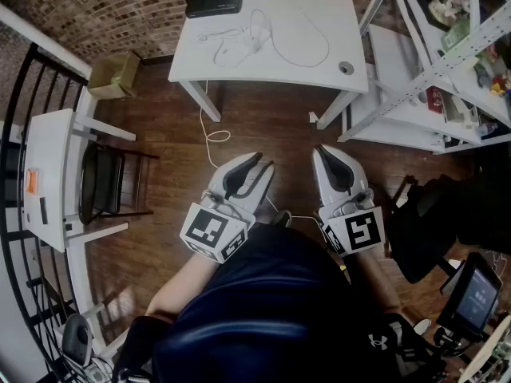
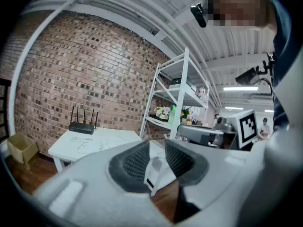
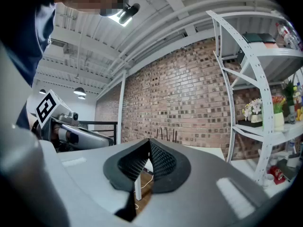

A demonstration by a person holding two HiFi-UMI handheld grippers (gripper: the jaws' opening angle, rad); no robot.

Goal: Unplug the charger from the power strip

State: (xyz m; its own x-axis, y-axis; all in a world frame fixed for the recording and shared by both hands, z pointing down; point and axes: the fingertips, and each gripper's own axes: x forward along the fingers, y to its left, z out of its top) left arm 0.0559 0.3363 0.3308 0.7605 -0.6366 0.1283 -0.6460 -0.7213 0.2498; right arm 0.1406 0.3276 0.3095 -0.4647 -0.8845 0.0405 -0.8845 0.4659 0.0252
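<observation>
On the white table point(image 1: 335, 22) at the far side of the room lie a white power strip point(image 1: 258, 27) and tangled white cables point(image 1: 227, 46); I cannot make out the charger itself. Both grippers hang over the wooden floor, well short of the table. My left gripper point(image 1: 262, 161) stands open with nothing between its pads; in the left gripper view the left gripper point(image 2: 155, 148) frames the table point(image 2: 61, 148) far ahead. My right gripper point(image 1: 323, 150) is shut and empty, and in the right gripper view the right gripper point(image 3: 149, 143) has its pads meeting.
A black router point(image 1: 214, 2) sits on the table's back edge. A metal shelf rack point(image 1: 431, 70) stands at right, a black chair point(image 1: 104, 183) and small white desk point(image 1: 48, 174) at left, a cardboard box point(image 1: 116, 72) by the wall. A white cord point(image 1: 214, 138) trails on the floor.
</observation>
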